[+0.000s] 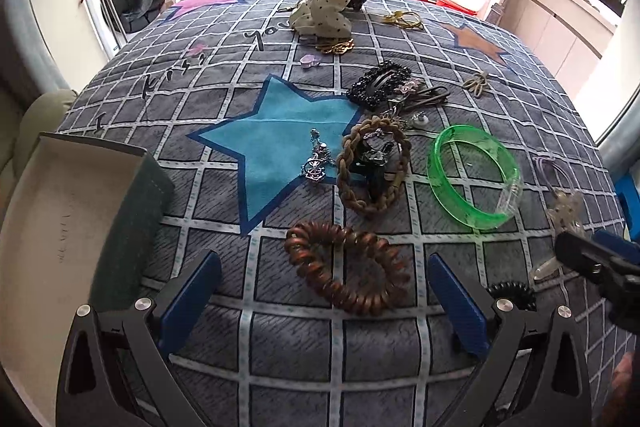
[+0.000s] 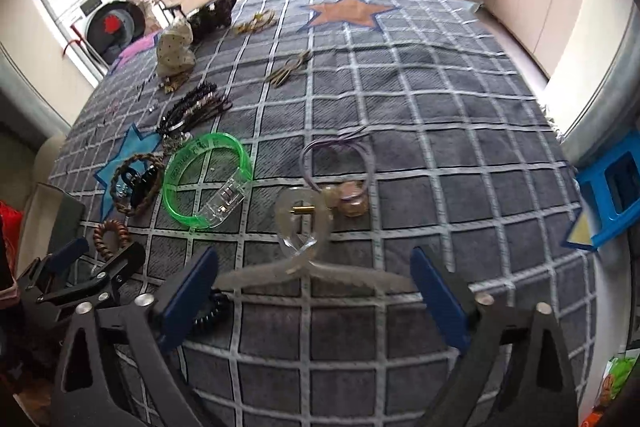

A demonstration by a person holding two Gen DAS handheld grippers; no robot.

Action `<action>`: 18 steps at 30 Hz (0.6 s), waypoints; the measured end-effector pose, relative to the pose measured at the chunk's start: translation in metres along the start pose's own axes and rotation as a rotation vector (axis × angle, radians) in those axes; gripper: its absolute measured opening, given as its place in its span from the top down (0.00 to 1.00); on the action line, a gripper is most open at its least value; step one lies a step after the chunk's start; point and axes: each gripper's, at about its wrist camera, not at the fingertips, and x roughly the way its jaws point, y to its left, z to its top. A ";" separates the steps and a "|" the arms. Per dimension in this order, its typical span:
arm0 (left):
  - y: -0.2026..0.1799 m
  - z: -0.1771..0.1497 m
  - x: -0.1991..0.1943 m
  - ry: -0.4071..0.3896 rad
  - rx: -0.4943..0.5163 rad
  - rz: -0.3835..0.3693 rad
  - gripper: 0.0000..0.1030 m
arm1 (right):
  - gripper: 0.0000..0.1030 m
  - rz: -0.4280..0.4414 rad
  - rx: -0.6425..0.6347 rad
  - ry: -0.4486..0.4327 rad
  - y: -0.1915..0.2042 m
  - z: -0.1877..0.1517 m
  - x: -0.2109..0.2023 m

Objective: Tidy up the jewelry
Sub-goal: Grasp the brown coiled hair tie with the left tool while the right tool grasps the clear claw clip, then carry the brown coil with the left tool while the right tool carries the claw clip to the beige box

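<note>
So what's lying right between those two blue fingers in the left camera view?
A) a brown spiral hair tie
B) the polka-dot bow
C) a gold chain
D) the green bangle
A: the brown spiral hair tie lies on the checked cloth right ahead of the open left gripper; the green bangle sits farther off, to the right.

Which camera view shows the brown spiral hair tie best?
The left wrist view: the brown spiral hair tie lies whole, close between the open left tool's fingers. In the right wrist view it is small, near the left edge.
</note>
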 end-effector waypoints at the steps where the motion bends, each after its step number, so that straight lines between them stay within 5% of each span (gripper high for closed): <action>1: -0.001 0.000 0.002 0.000 0.003 0.006 0.00 | 0.14 -0.005 0.000 0.010 0.001 0.001 0.004; 4: -0.005 -0.002 0.002 -0.018 0.026 0.025 0.05 | 0.27 -0.023 -0.007 0.013 0.004 0.001 0.009; 7: -0.008 -0.002 -0.003 -0.034 0.042 0.010 0.21 | 0.44 -0.037 -0.021 0.009 0.006 0.001 0.009; 9: -0.010 -0.002 -0.006 -0.045 0.049 0.003 0.36 | 0.69 -0.040 -0.019 0.002 0.005 0.001 0.008; 10: -0.010 -0.002 -0.007 -0.049 0.051 0.000 0.46 | 0.69 -0.033 -0.011 0.002 0.004 0.000 0.007; 18: -0.005 -0.005 -0.022 -0.077 0.056 -0.097 0.78 | 0.69 0.026 0.027 -0.035 -0.006 -0.013 -0.009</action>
